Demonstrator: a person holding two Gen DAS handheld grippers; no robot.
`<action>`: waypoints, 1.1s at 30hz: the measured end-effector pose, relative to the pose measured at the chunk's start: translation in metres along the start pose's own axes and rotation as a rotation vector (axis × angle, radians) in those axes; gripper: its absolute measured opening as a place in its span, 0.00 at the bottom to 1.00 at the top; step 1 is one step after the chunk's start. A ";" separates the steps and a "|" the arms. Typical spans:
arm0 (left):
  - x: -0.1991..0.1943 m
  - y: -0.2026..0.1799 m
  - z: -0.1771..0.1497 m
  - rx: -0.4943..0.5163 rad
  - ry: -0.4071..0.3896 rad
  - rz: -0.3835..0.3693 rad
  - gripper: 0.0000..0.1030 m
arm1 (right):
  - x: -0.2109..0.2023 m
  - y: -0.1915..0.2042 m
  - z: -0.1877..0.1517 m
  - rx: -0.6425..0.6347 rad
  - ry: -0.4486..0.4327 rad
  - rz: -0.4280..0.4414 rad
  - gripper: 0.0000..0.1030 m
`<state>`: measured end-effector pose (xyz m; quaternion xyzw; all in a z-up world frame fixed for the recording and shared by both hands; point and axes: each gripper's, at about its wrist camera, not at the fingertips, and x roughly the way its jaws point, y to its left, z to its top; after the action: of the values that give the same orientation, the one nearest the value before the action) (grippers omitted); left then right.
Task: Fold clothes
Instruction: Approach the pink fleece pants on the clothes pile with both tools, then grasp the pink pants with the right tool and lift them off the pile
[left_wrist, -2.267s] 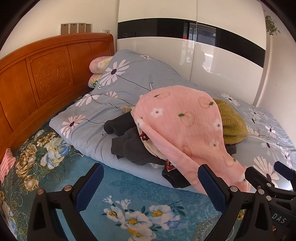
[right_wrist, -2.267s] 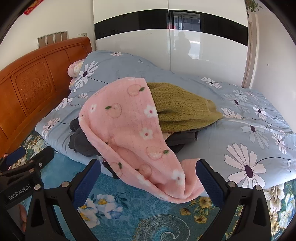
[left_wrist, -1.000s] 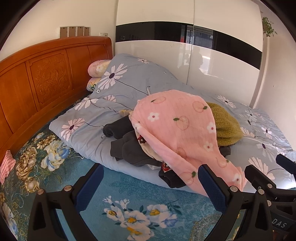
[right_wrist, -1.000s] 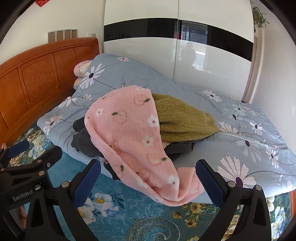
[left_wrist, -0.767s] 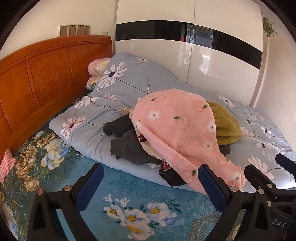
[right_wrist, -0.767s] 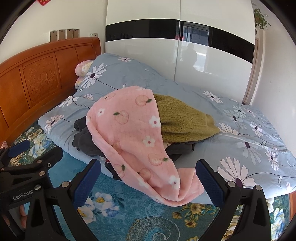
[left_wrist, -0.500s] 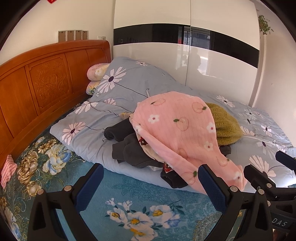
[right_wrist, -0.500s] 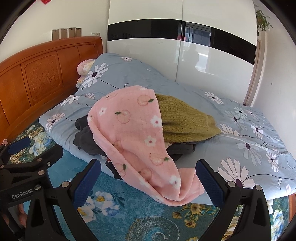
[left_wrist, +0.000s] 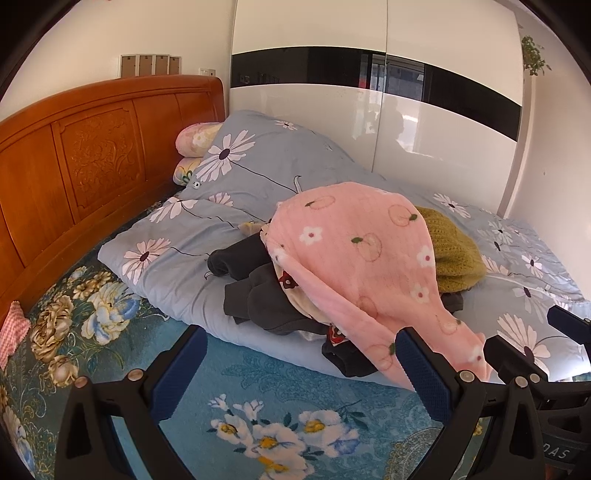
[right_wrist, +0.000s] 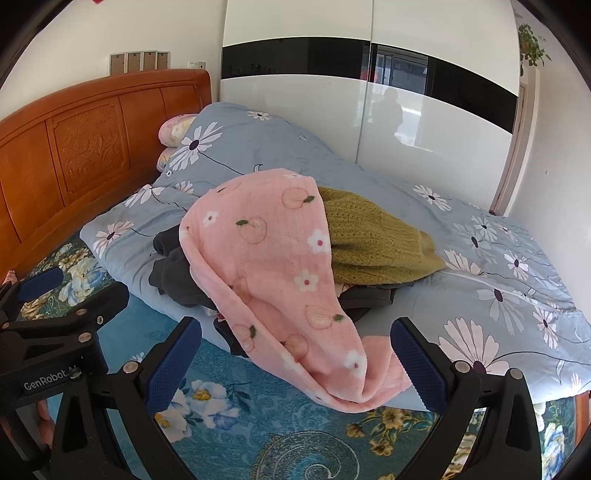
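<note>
Pink fleece garment (right_wrist: 280, 258) draped the clothes pile on the bed's near edge, its tail probably nearest the right tongs (right_wrist: 291, 354); left tongs (left_wrist: 295, 373) also gaped, empty.

Pink fleece garment (right_wrist: 280, 258) draped over olive knit sweater (right_wrist: 373, 240) and dark clothes (right_wrist: 177, 273). Piled on grey daisy quilt (right_wrist: 498, 295). Right gripper (right_wrist: 295, 354) spread wide, empty.

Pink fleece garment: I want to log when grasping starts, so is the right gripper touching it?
Apart. The right wrist view shows the right gripper open, the pink fleece garment lying beyond its fingertips.
</note>
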<state>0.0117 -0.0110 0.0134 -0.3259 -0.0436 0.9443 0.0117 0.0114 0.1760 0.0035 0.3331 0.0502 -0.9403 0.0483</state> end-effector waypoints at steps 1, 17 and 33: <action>0.001 0.002 0.000 -0.001 0.004 -0.003 1.00 | 0.001 0.001 0.000 -0.001 0.001 0.001 0.99; 0.004 0.134 -0.038 -0.203 0.044 0.124 1.00 | 0.105 0.099 0.022 -0.201 0.124 0.090 0.95; -0.021 0.177 -0.069 -0.182 0.036 0.210 1.00 | 0.201 0.128 0.058 -0.178 0.289 -0.080 0.07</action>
<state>0.0712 -0.1829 -0.0436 -0.3451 -0.0944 0.9266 -0.1158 -0.1641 0.0304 -0.0861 0.4569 0.1528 -0.8757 0.0322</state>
